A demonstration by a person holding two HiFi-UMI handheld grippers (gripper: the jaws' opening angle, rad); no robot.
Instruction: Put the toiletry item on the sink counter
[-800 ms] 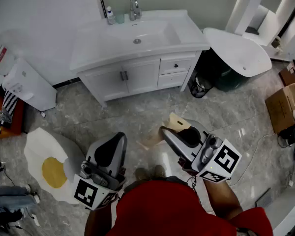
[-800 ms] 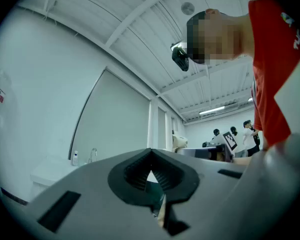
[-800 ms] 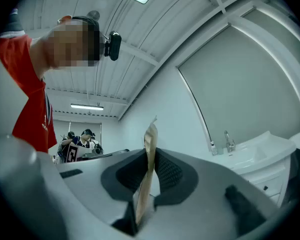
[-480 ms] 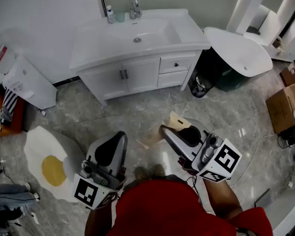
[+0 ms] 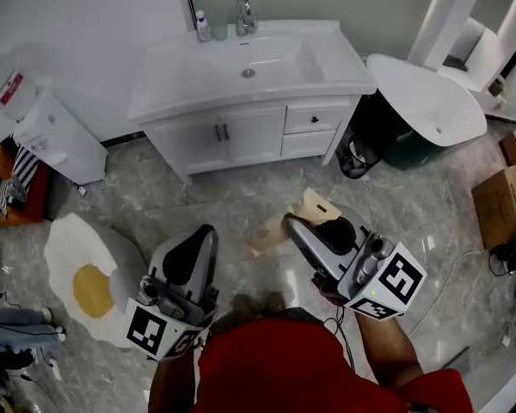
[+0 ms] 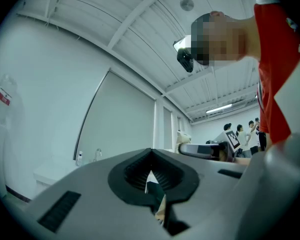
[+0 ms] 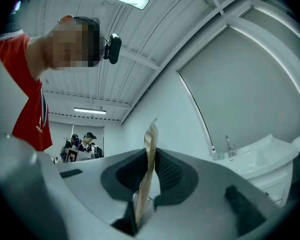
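Your left gripper (image 5: 198,246) was clamped shut, nothing in it. Your right gripper (image 5: 318,235) pinched a flat tan packet (image 5: 316,206) (thin, edge-on between the pads), held over the floor, well short of the sink counter (image 5: 176,80). Carry step, by my read. Next move called for walking up, bringing the packet over bare counter beside the basin (image 5: 271,58), then letting go.

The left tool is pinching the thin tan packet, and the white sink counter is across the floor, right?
No, the right tool pinches the thin tan packet; the right gripper view shows it between those jaws. The left tool is shut on nothing. The white sink counter is indeed across the floor.
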